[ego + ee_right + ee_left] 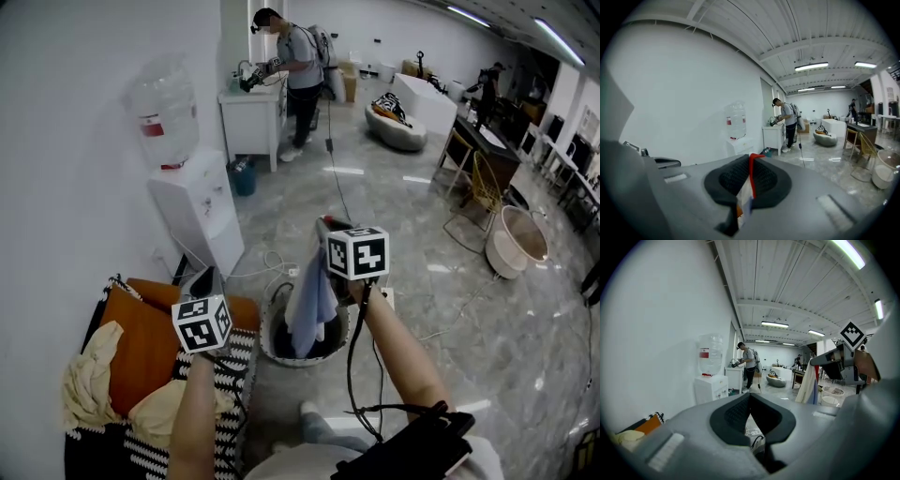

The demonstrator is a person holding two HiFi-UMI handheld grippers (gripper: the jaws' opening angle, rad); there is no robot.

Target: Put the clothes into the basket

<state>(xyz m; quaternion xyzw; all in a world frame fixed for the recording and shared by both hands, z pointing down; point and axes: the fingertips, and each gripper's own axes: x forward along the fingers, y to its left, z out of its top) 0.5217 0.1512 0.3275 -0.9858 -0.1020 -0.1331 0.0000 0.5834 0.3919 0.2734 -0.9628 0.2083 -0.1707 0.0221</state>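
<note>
R tongs point(325, 228): clamped on garment point(312, 302), which hangs over basket point(270, 342). L tongs point(207, 279): together, empty, left of basket. Risk: if you release off-centre, garment could drape over the rim and slip out.

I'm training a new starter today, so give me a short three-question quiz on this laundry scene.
1. True or false: the right gripper is shut on a garment.
2. The garment hangs over: A the basket, B a table, C a chair?
3. Fill in: between the left gripper's jaws there is ____.
Key: 1 true; 2 A; 3 nothing.
</note>
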